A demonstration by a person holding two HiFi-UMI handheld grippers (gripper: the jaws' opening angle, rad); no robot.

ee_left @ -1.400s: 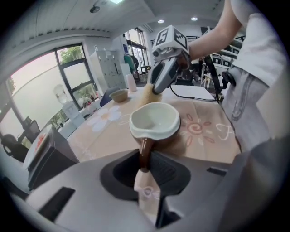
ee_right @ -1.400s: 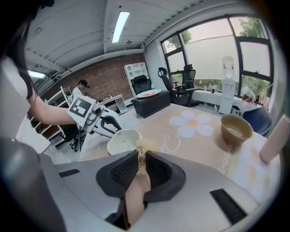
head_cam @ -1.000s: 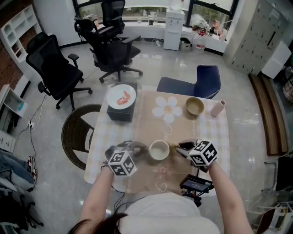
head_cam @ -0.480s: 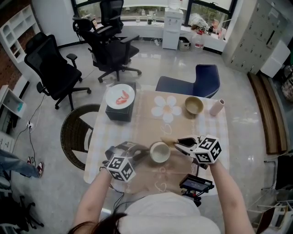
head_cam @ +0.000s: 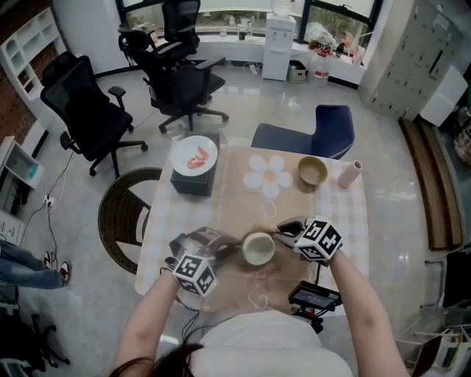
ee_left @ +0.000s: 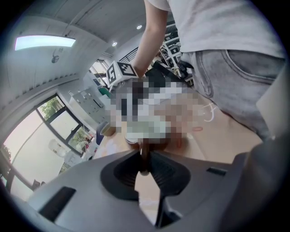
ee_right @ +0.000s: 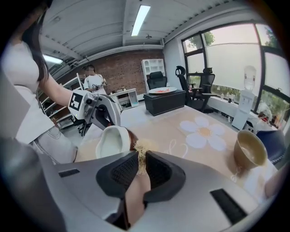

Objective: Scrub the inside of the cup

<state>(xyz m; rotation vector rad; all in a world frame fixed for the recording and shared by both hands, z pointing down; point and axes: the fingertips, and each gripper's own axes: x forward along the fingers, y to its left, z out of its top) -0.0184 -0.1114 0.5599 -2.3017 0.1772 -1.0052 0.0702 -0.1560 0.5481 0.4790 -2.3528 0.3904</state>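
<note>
Straw-coloured scrubber [ee_right: 139, 148], clenched in our right tool [ee_right: 141, 164], has edged closer to the 3 o'clock side of the cup [ee_right: 111, 140] that our left tool [ee_left: 144, 161] clamps, so scrubbing looks near.

Around you: a glossy grey floor [head_cam: 88, 221], daylight bouncing off it. A black office chair [head_cam: 88, 118] stands off your left and a second black chair [head_cam: 184, 85] nearer the windows [head_cam: 331, 13] on the far wall. A white water dispenser [head_cam: 280, 48] sits below the glass. The table [head_cam: 353, 213] has a blue chair [head_cam: 327, 131] at its far edge and a round wicker chair [head_cam: 110, 221] at its left. To your right are grey lockers [head_cam: 412, 59] and a wooden bench [head_cam: 425, 177]. White shelving [head_cam: 26, 44] is far left. Brick wall [ee_right: 122, 68]; ceiling strip light [ee_right: 141, 18] lit.
</note>
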